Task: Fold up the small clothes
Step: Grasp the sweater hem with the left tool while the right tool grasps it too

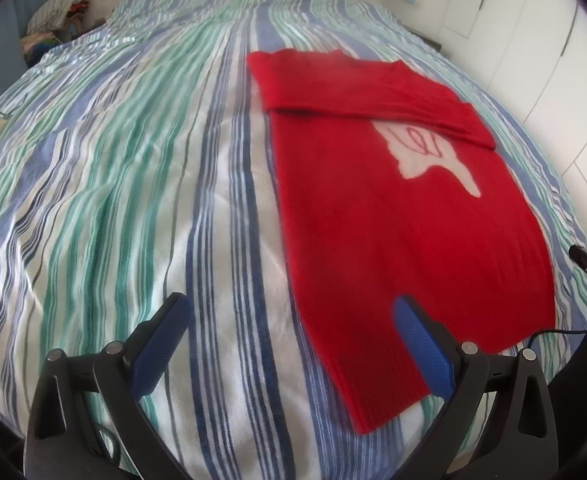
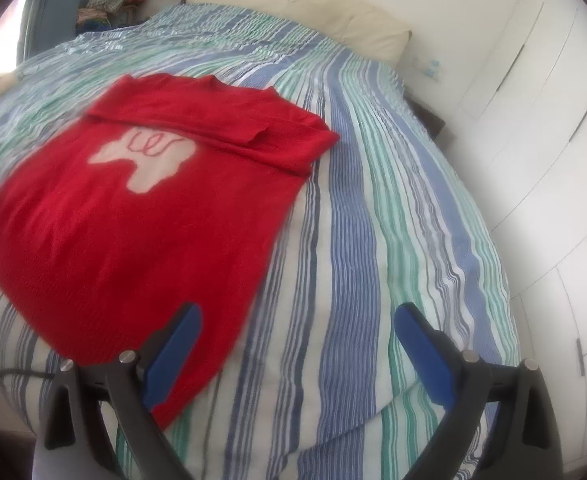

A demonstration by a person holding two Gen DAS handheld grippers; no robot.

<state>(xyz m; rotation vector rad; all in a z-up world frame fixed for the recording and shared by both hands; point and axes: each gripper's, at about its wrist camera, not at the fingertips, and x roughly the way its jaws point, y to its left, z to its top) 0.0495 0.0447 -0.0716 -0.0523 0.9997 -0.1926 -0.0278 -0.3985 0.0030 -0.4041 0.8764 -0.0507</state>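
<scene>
I see the red knitted sweater with a pale cream motif on its chest (image 1: pixel 393 208) lying flat on the bed, its sleeves folded across the upper part so the band of doubled fabric crosses above the motif. From my left gripper (image 1: pixel 291 312), the sweater sits ahead and to the right, and its near hem runs under the right-hand blue pad (image 1: pixel 421 344), though I cannot tell whether the pad touches the knit. That gripper's jaws stand wide apart and hold nothing. From my right gripper (image 2: pixel 297 320), the same sweater (image 2: pixel 133 220) lies ahead and to the left, its near corner passing beneath the left-hand pad; these jaws are likewise spread and empty. Under everything is the blue, green and white striped bedcover (image 2: pixel 373 220). Beyond the jaws I make out a cream padded headboard (image 2: pixel 293 4), white wardrobe doors (image 2: pixel 533 120) off to the right, and a heap of mixed clothes (image 1: pixel 57 12) far left.
</scene>
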